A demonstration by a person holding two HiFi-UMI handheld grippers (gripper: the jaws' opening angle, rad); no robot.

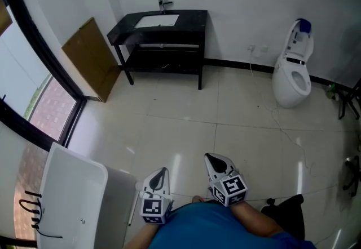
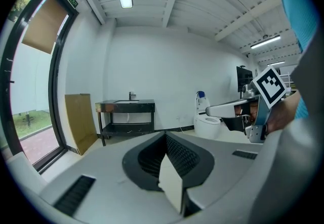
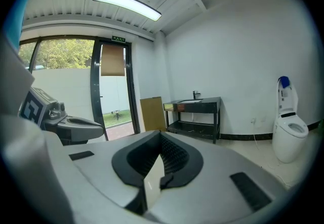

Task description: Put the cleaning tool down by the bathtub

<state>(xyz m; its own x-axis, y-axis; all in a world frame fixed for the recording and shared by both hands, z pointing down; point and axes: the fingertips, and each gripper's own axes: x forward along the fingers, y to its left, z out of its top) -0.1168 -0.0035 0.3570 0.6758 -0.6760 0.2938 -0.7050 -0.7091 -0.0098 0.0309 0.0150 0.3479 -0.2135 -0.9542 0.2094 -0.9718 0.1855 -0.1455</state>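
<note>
Large cream floor tiles (image 1: 237,112), centre of frame: glossy and smooth, light streaks mirrored in them. Black washstand (image 1: 189,22), upper centre: top recorded as polished, with pale reflections. Small metal tap (image 1: 164,3) above it: bright finish. White toilet (image 1: 292,76), upper right: smooth, glazed look. Brown flat panel (image 1: 90,56), upper left: matt; cardboard or wood not determined. White bathtub (image 1: 67,186), lower left: smooth, slight sheen. Left gripper (image 1: 163,170) and right gripper (image 1: 210,156): matt grey plastic shells, black ribbed pads (image 2: 179,156).
</note>
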